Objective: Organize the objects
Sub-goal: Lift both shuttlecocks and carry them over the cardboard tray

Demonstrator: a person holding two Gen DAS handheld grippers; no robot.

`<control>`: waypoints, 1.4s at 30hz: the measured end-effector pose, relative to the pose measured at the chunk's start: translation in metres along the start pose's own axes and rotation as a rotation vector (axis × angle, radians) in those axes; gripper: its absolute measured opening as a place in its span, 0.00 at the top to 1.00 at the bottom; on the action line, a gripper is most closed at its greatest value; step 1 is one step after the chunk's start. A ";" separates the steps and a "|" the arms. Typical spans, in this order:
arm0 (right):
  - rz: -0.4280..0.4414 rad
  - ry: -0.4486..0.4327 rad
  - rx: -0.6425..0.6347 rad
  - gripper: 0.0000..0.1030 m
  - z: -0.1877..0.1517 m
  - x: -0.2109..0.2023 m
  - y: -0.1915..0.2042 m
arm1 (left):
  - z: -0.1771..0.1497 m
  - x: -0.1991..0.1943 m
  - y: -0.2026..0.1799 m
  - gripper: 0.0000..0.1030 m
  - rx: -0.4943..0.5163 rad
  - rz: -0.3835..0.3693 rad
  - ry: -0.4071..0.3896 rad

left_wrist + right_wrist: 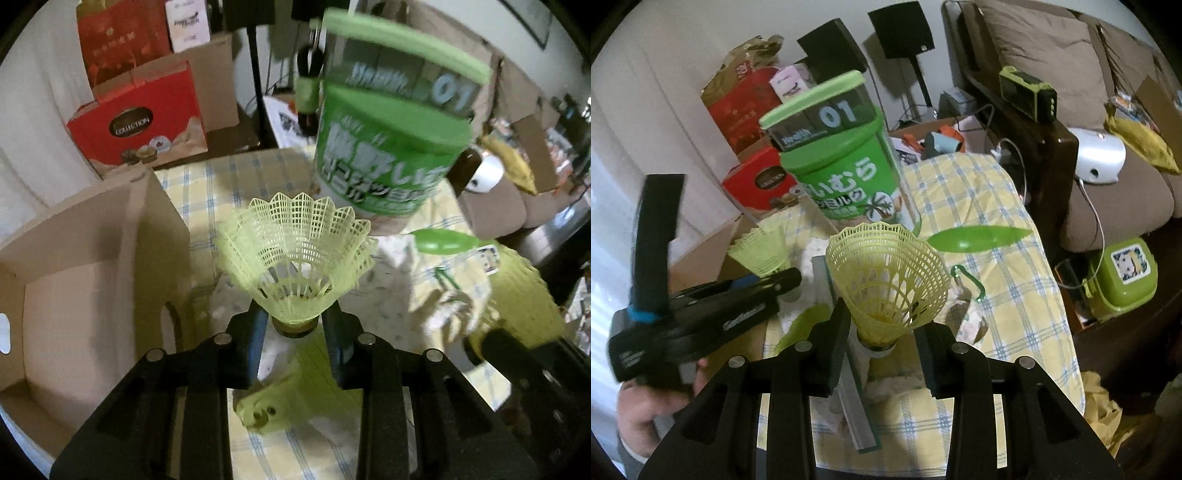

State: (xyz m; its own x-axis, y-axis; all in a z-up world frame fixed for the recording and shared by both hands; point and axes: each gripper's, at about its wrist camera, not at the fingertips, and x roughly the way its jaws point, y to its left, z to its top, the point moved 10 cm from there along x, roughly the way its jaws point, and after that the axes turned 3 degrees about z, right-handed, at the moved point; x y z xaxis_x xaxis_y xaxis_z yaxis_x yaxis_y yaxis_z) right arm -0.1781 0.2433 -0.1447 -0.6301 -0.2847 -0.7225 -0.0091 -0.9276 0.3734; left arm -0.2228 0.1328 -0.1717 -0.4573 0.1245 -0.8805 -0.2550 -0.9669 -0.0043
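Observation:
In the left wrist view my left gripper point(295, 314) is shut on the cork base of a pale yellow-green plastic shuttlecock point(295, 243), skirt pointing away, over the checked tablecloth point(236, 173). In the right wrist view my right gripper point(882, 321) is shut on a second yellow shuttlecock point(886, 277) low on its skirt, just above the cork. The left gripper point(775, 278) shows there at the left, held by a hand, with its own shuttlecock point(761, 251). A tall green-lidded can point(388, 129) point(834, 155) stands behind both.
An open cardboard box point(85, 280) lies left of the left gripper. On the cloth lie a green leaf-shaped scoop point(979, 238), a green carabiner point(969, 282) and a grey metal bar point(849, 384). A green lunchbox point(1123, 273) and a sofa point(1052, 74) are at the right.

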 end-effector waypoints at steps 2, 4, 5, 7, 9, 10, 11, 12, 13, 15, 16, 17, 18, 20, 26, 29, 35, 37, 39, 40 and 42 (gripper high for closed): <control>0.002 -0.005 -0.014 0.66 0.002 -0.002 0.006 | -0.002 -0.015 0.000 0.74 -0.008 -0.017 -0.026; 0.003 -0.008 -0.033 0.66 0.004 -0.004 0.012 | -0.006 -0.029 0.003 0.74 -0.015 -0.021 -0.051; 0.000 -0.011 -0.043 0.66 0.005 -0.005 0.015 | -0.007 -0.034 0.005 0.74 -0.016 -0.019 -0.061; -0.007 -0.016 -0.064 0.66 0.007 -0.006 0.020 | -0.010 -0.043 0.009 0.74 -0.020 -0.017 -0.082; -0.009 -0.017 -0.086 0.66 0.008 -0.007 0.027 | -0.014 -0.051 0.013 0.74 -0.024 -0.023 -0.094; -0.010 -0.017 -0.096 0.66 0.009 -0.007 0.030 | -0.018 -0.056 0.016 0.74 -0.029 -0.029 -0.098; -0.013 -0.017 -0.106 0.66 0.009 -0.008 0.031 | -0.019 -0.059 0.018 0.74 -0.034 -0.031 -0.102; -0.018 -0.017 -0.120 0.66 0.008 -0.008 0.035 | -0.020 -0.061 0.021 0.74 -0.038 -0.031 -0.106; -0.019 -0.018 -0.130 0.66 0.008 -0.008 0.037 | -0.021 -0.063 0.024 0.74 -0.045 -0.027 -0.113; -0.021 -0.020 -0.148 0.66 0.008 -0.008 0.042 | -0.021 -0.068 0.031 0.74 -0.059 -0.019 -0.125; -0.021 -0.025 -0.158 0.66 0.008 -0.008 0.045 | -0.022 -0.070 0.035 0.74 -0.067 -0.015 -0.130; -0.023 -0.030 -0.170 0.66 0.008 -0.009 0.048 | -0.023 -0.073 0.038 0.74 -0.078 -0.013 -0.136; -0.025 -0.034 -0.177 0.66 0.008 -0.009 0.051 | -0.023 -0.075 0.042 0.74 -0.088 -0.008 -0.142; -0.028 -0.042 -0.193 0.66 0.008 -0.010 0.056 | -0.025 -0.081 0.048 0.74 -0.097 0.009 -0.156; -0.043 -0.076 -0.238 0.66 0.015 -0.017 0.075 | -0.030 -0.095 0.062 0.74 -0.127 0.039 -0.180; -0.037 -0.075 -0.252 0.66 0.017 -0.017 0.085 | -0.031 -0.100 0.072 0.74 -0.145 0.051 -0.186; -0.028 -0.073 -0.292 0.66 0.017 -0.013 0.110 | -0.033 -0.111 0.097 0.73 -0.178 0.078 -0.198; -0.023 -0.073 -0.304 0.66 0.016 -0.011 0.118 | -0.034 -0.115 0.105 0.73 -0.187 0.092 -0.204; -0.018 -0.070 -0.314 0.66 0.016 -0.009 0.128 | -0.035 -0.118 0.113 0.73 -0.195 0.099 -0.209; -0.016 -0.070 -0.321 0.66 0.016 -0.007 0.133 | -0.035 -0.120 0.119 0.73 -0.202 0.104 -0.212; -0.013 -0.071 -0.332 0.66 0.015 -0.006 0.140 | -0.035 -0.123 0.126 0.73 -0.212 0.113 -0.216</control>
State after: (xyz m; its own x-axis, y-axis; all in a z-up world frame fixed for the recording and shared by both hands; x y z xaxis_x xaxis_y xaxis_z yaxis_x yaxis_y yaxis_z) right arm -0.1872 0.1184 -0.0793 -0.6842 -0.2654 -0.6793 0.2284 -0.9626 0.1461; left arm -0.1683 -0.0120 -0.0806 -0.6485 0.0365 -0.7603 -0.0199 -0.9993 -0.0310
